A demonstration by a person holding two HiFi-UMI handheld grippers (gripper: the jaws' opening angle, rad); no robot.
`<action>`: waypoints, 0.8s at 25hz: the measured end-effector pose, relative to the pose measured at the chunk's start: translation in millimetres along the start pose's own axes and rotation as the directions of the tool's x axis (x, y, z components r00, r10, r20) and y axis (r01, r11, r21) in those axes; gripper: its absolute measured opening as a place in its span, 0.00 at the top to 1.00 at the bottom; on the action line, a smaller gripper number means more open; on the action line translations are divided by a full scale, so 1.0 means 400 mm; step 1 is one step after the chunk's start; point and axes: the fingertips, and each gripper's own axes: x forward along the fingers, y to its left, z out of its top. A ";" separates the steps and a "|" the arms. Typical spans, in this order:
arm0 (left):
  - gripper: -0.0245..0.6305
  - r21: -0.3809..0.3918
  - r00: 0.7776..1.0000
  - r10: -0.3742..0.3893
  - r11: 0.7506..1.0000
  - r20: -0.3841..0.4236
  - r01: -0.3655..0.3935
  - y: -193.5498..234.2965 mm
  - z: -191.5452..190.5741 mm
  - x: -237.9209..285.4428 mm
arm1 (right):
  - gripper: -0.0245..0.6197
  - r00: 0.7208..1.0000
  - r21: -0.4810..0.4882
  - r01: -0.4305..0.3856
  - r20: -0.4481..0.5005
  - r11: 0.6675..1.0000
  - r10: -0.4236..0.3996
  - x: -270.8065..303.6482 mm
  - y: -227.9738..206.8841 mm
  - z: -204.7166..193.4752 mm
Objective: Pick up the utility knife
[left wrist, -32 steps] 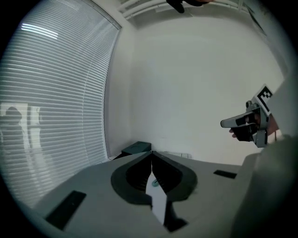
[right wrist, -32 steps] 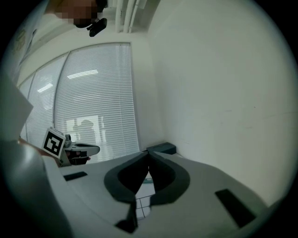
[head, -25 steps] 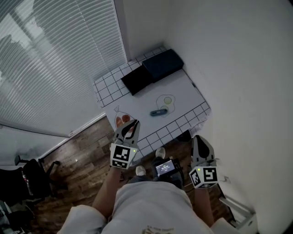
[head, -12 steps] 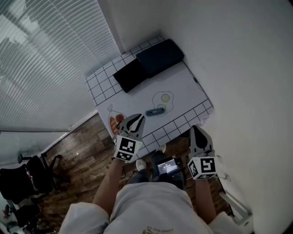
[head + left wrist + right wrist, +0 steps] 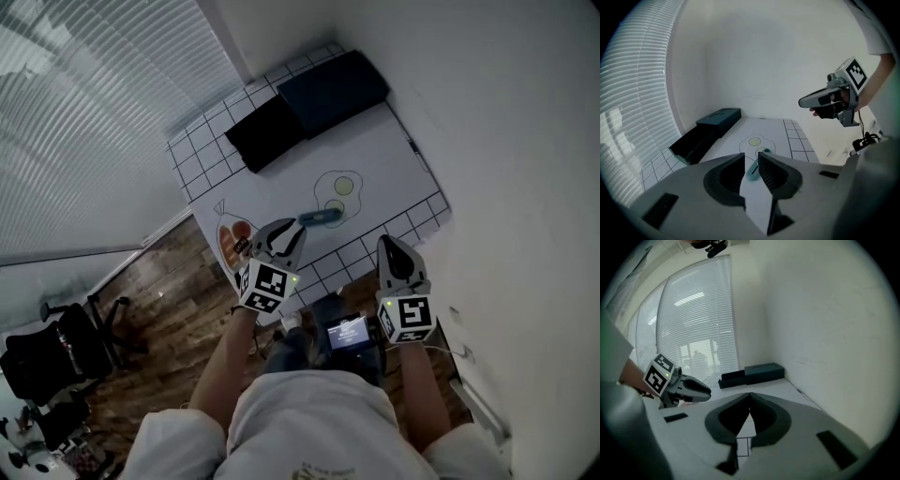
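Note:
The teal utility knife point(image 5: 321, 217) lies on the white mat point(image 5: 394, 169), by a drawn egg outline. My left gripper point(image 5: 279, 230) hovers over the table's near edge, just short of the knife. In the left gripper view the knife point(image 5: 752, 170) shows through the gap between the jaws, farther on along the mat. The left gripper point(image 5: 751, 157) has just been opening and stands open with nothing between its pads. To the right, my right gripper point(image 5: 393, 246) hangs shut and empty over the near edge. Its tips meet in the right gripper view point(image 5: 749, 395).
A dark box with an open black drawer point(image 5: 305, 108) sits at the mat's far end. An orange picture point(image 5: 231, 240) marks the mat's left near corner. A white wall runs along the right, blinds along the left. A black chair point(image 5: 47, 356) stands on the wooden floor.
Both grippers have come down and forward toward the table's near edge. The left jaws, shut before, now stand apart. The knife has not moved on the mat.

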 end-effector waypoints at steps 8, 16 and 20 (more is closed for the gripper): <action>0.79 0.015 0.997 -0.055 0.998 -0.056 0.056 -0.021 -0.040 0.082 | 0.95 0.996 -0.007 -0.059 -0.060 0.998 0.059 0.075 0.004 -0.070; 0.71 0.108 0.980 -0.128 0.983 -0.151 0.145 -0.035 -0.096 0.162 | 0.95 0.987 0.058 -0.104 -0.117 0.993 0.110 0.120 0.006 -0.129; 0.70 0.147 0.968 -0.178 0.968 -0.176 0.205 -0.052 -0.096 0.189 | 0.95 0.983 0.068 -0.113 -0.140 0.991 0.122 0.131 -0.006 -0.151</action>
